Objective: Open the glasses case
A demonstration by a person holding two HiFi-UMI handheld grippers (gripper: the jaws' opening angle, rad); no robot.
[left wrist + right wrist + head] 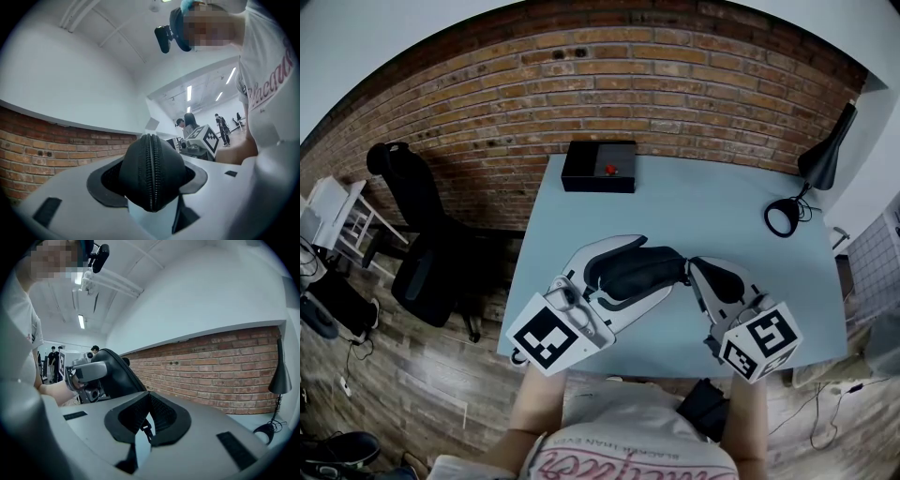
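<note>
The glasses case (637, 270), black with a zip along its edge, is held over the pale blue worktop (703, 202), clamped across its width by the left tongs (149, 180). Its zip pull (146, 429) is pinched by the right tongs (144, 423), which are pressed nearly together.
</note>
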